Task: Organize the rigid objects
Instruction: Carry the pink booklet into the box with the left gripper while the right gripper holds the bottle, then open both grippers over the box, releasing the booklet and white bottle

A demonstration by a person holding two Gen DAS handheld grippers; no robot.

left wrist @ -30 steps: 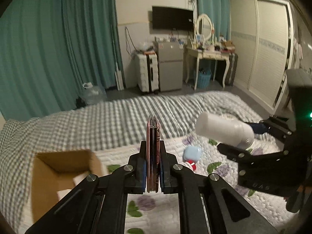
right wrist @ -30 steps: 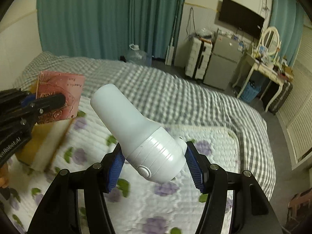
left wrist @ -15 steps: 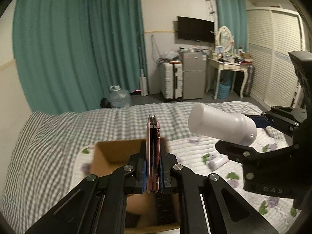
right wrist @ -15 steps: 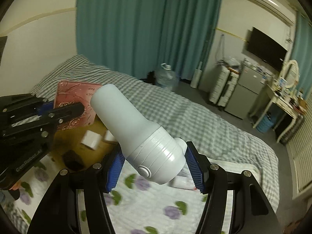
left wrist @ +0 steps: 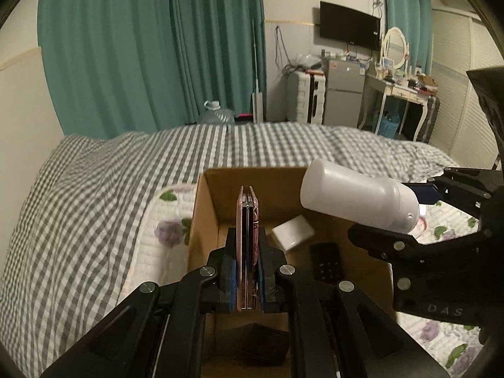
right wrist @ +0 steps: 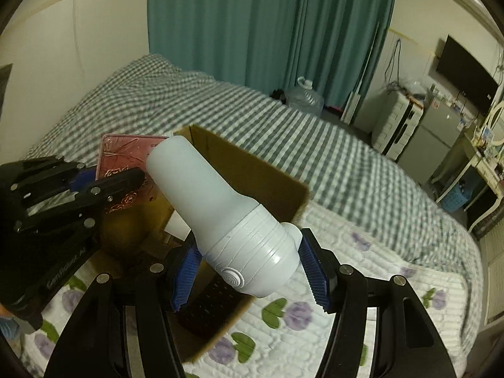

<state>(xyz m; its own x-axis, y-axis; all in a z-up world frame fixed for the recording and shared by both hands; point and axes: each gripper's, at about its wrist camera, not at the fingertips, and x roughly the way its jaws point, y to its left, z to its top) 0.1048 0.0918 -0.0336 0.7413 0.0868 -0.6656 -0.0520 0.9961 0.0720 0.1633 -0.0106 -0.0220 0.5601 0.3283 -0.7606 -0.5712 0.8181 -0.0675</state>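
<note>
white bottle (right wrist: 220,208): smooth matt plastic, ribbed near the cap
pink case (right wrist: 123,157): glossy, embossed with lines
cardboard box (left wrist: 208,208): matt brown cardboard
quilt (right wrist: 378,283): stitched cloth, printed with flowers
fingers (right wrist: 312,271): ridged blue pads, black plastic

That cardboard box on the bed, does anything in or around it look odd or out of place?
Nothing looks spilled or damaged. The cardboard box sits open with a white block and a black remote lying loose inside. Above it, each gripper holds something: a pink case and a white bottle, tilted.

Left tongs (left wrist: 246,271) clamp pink case (left wrist: 247,220) edge-on above cardboard box (left wrist: 204,208); right tongs (left wrist: 419,211) grip white bottle (left wrist: 352,198).
</note>
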